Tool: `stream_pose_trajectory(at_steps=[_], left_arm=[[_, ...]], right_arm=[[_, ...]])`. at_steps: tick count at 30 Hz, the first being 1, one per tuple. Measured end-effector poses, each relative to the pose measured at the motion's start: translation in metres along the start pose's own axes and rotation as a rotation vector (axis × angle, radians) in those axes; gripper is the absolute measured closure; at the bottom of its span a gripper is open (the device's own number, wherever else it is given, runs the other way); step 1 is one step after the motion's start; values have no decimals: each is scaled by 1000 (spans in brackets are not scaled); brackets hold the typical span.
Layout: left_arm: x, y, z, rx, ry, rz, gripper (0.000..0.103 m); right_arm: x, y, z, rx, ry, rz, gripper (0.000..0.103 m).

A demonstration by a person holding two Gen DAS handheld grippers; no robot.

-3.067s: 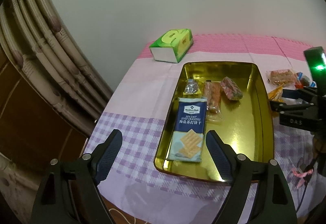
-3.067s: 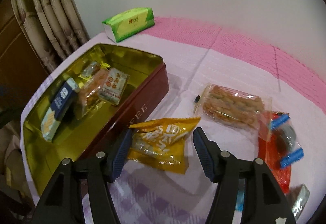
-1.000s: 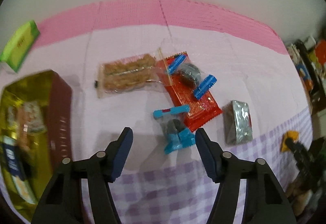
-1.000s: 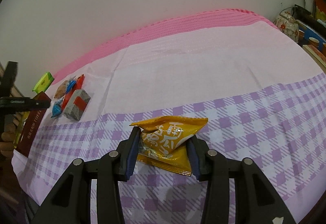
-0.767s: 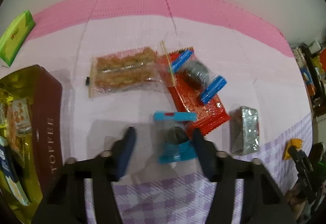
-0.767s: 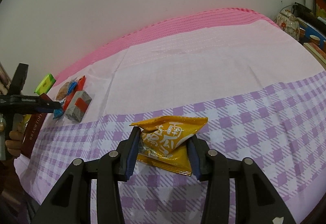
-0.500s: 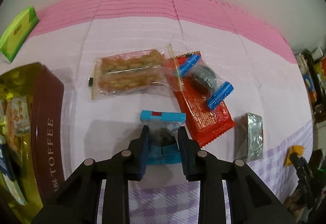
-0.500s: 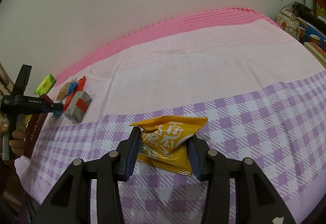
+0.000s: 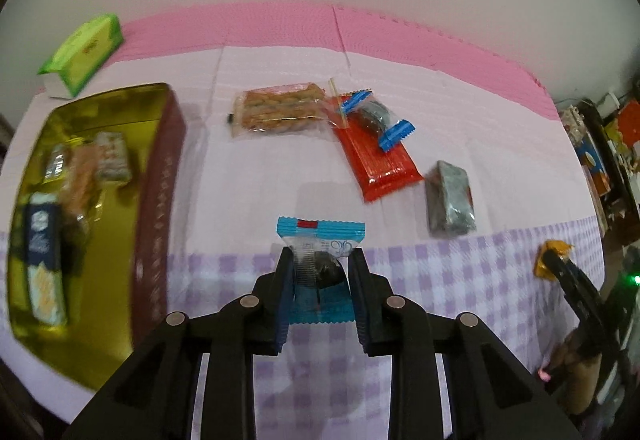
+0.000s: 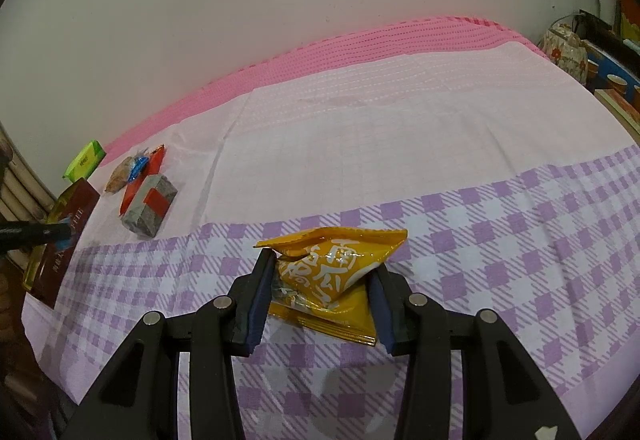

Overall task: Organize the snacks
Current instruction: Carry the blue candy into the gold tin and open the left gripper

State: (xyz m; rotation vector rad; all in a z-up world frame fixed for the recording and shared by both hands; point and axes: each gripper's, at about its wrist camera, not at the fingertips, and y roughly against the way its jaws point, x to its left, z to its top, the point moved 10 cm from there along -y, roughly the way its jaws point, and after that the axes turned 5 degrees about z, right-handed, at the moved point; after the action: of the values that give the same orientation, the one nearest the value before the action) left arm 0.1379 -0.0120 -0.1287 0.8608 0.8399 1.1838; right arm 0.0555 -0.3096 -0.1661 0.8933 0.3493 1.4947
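The left claw (image 9: 320,272) grips a blue-edged candy packet (image 9: 321,240) by its clear middle, just above the checked cloth of the desk (image 9: 500,280), with the gold tin (image 9: 156,207) at nine o'clock. The packet looks light and crinkly, its film likely slippery; a hold across the dark sweet inside, not the frilled ends, seems surest, and a hard squeeze could crush it. At the far right of the desk, the right claw (image 10: 320,280) is closed on a yellow snack bag (image 10: 332,272), a puffed, soft pouch best pinched at mid-body so it does not slide out.

Left loose at twelve to two o'clock are a cracker pack (image 9: 280,111), a red wrapper (image 9: 380,163) with a second blue candy (image 9: 376,115) lying on it, and a silver block (image 9: 452,199).

Half a second ago the left claw had the candy low by the red wrapper; now it is raised and drawn back over the purple checks, and the tin shows more fully. The yellow bag has not shifted in its grip.
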Motion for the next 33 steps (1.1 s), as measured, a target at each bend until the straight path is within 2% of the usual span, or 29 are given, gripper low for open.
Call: stream_pose_trajectory(at_steps=[4, 7, 12, 20, 27, 33], left_arm=[[9, 29, -5, -60, -17, 67, 76], [19, 48, -10, -88, -10, 88, 76], [53, 77, -13, -149, -10, 166, 76], [114, 98, -17, -205, 16, 244, 76], [188, 93, -22, -173, 80, 272, 76], [199, 78, -20, -146, 134, 235, 76]], right_arm=[[0, -1, 0, 3, 7, -11, 61], [1, -1, -1, 6, 14, -22, 61], [2, -2, -1, 10, 27, -43, 61], [4, -3, -2, 15, 39, -65, 61], [3, -2, -2, 17, 45, -78, 61], [4, -2, -2, 17, 46, -77, 61]])
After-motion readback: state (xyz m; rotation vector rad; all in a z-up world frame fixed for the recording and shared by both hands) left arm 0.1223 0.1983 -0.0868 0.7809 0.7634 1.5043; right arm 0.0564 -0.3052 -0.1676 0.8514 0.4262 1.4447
